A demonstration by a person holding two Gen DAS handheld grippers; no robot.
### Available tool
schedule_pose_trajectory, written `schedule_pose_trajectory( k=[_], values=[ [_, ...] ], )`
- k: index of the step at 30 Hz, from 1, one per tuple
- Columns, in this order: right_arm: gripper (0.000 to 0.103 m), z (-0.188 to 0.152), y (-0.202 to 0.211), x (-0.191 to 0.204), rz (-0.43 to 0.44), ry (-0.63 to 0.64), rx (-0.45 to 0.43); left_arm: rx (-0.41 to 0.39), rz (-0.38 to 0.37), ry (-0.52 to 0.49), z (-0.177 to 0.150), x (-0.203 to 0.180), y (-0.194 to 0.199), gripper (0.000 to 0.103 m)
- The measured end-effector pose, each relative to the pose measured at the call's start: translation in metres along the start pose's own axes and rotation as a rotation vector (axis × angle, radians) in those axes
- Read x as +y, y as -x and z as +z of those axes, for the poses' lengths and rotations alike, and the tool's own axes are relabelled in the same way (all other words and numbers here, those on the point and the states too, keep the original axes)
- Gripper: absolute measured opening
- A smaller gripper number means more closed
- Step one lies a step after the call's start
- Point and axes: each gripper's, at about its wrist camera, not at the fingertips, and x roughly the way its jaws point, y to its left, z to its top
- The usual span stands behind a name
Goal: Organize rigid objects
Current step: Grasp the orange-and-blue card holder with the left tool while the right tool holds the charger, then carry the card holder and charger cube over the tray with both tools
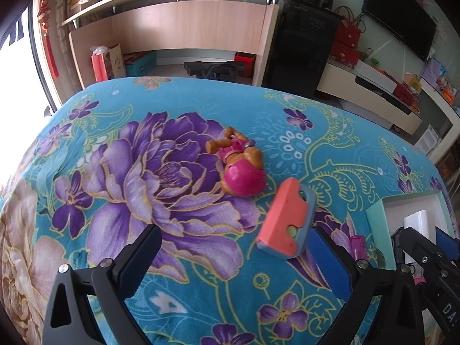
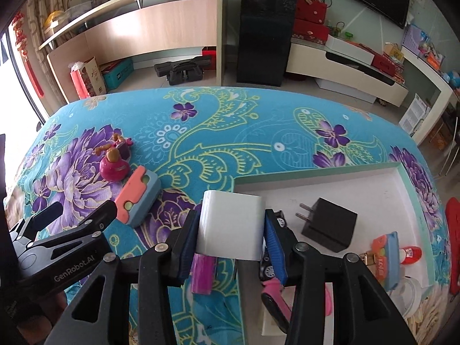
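Note:
My right gripper (image 2: pixel 231 230) is shut on a white rectangular block (image 2: pixel 231 224), held over the near left corner of a shallow white tray with a mint rim (image 2: pixel 316 169). In the tray lie a black plug adapter (image 2: pixel 330 228), a coral-and-blue toy (image 2: pixel 385 254), a toy car (image 2: pixel 271 267) and a pink piece (image 2: pixel 273 290). My left gripper (image 1: pixel 233 261) stands open and holds nothing, low over the floral blanket. Just ahead of its right finger lies a coral-and-blue block (image 1: pixel 284 220). Beyond that, a pink-and-tan doll figure (image 1: pixel 238 164) rests on its side.
A magenta bar (image 2: pixel 202 273) lies on the blanket just left of the tray. A small red-and-white bottle (image 2: pixel 411 254) sits at the tray's right side. Past the blanket's far edge are a wooden counter (image 1: pixel 187 28), a black cabinet (image 1: pixel 302 49) and a low TV stand (image 2: pixel 345 69).

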Motion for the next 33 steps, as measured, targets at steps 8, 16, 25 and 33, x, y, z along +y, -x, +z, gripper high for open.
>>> schedule_pose_trajectory(
  k=[8, 16, 25, 33],
  values=[
    [0.046, -0.004, 0.001, -0.040, -0.044, -0.093, 0.005, 0.010, 0.006, -0.104, 0.006, -0.036, -0.023, 0.084],
    [0.046, -0.006, 0.009, -0.081, -0.063, -0.185, -0.007, 0.039, 0.036, -0.160, 0.004, -0.052, -0.035, 0.047],
    [0.046, -0.014, 0.025, -0.140, -0.118, -0.319, -0.039, -0.048, -0.024, -0.143, 0.013, -0.062, 0.007, 0.045],
    [0.046, -0.026, 0.037, -0.190, -0.214, -0.431, -0.048, -0.118, -0.177, -0.257, 0.011, -0.121, 0.049, 0.045]
  ],
)
